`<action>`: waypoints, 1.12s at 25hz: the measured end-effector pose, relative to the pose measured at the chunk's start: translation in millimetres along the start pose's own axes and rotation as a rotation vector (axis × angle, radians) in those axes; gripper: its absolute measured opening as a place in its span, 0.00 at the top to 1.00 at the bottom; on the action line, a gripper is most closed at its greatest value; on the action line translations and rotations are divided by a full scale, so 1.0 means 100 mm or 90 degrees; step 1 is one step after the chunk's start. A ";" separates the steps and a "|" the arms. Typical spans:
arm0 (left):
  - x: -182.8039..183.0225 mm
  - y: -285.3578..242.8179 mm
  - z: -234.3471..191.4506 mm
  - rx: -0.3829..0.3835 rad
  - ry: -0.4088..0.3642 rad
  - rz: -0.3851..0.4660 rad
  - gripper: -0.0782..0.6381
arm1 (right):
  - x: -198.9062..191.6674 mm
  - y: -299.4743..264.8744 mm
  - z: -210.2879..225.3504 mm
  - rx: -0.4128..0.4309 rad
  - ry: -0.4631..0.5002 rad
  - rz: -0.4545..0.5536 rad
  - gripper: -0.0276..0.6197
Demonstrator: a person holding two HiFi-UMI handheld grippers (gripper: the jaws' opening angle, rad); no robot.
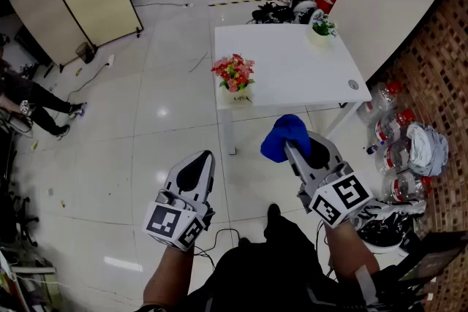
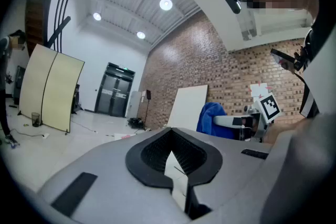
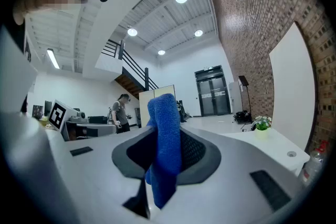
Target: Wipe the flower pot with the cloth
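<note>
Flower pot (image 1: 236,94) with the red flowers sits in the middle of the head view, at the near left edge of the white desk (image 1: 292,62). We are standing well apart from it, on the floor (image 1: 168,106) below it in the frame. A second small pot with a green plant (image 1: 322,27) stands at the far corner of the desk, upper right. We cannot tell which one is meant, but the red one is closer.

The right gripper (image 1: 292,150) is squeezed tight on the blue cloth (image 1: 287,137). A big fold of the cloth sticks up past its fingers (image 1: 307,161), and a bit hangs down below. The left gripper (image 1: 199,161) has its fingers (image 1: 191,175) pressed together with nothing in them.

We think the job now is to walk up to the desk and bring the cloth to the pot. To do it well, we should keep the squeeze on the cloth so it does not slip out. We should touch the pot with the soft fold, not the hard fingers. The pot stands right at the edge, so a hard push could tip it off. The left gripper could steady the pot from the other side while we rub gently around its wall.
</note>
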State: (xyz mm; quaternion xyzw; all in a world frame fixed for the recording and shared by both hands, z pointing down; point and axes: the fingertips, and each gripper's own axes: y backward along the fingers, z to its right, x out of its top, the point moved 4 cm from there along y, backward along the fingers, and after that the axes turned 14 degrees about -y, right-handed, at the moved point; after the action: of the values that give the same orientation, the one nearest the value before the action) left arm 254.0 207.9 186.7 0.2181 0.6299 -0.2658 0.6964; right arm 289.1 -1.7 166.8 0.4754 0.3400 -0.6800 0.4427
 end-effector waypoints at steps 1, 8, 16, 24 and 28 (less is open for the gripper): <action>-0.02 -0.10 -0.02 0.001 0.001 -0.008 0.89 | -0.01 -0.06 0.09 0.003 -0.006 -0.001 0.84; -0.11 -0.92 -0.32 0.015 -0.007 -0.025 0.89 | 0.12 -0.64 0.80 0.022 -0.008 -0.011 0.84; -0.16 -1.58 -0.78 0.044 -0.014 -0.040 0.89 | 0.26 -1.41 1.28 0.059 -0.007 -0.023 0.84; -0.49 -1.71 -1.61 0.010 0.028 -0.071 0.89 | 0.01 -2.11 1.09 0.029 -0.015 -0.041 0.83; -0.73 -1.88 -1.91 -0.025 0.021 -0.076 0.89 | -0.26 -2.41 1.03 0.014 -0.022 -0.036 0.84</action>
State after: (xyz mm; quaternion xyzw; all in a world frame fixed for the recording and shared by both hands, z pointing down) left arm -17.1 193.1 243.6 0.1704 0.6582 -0.2910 0.6731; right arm 34.3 5.4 234.1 0.4589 0.3380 -0.7040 0.4237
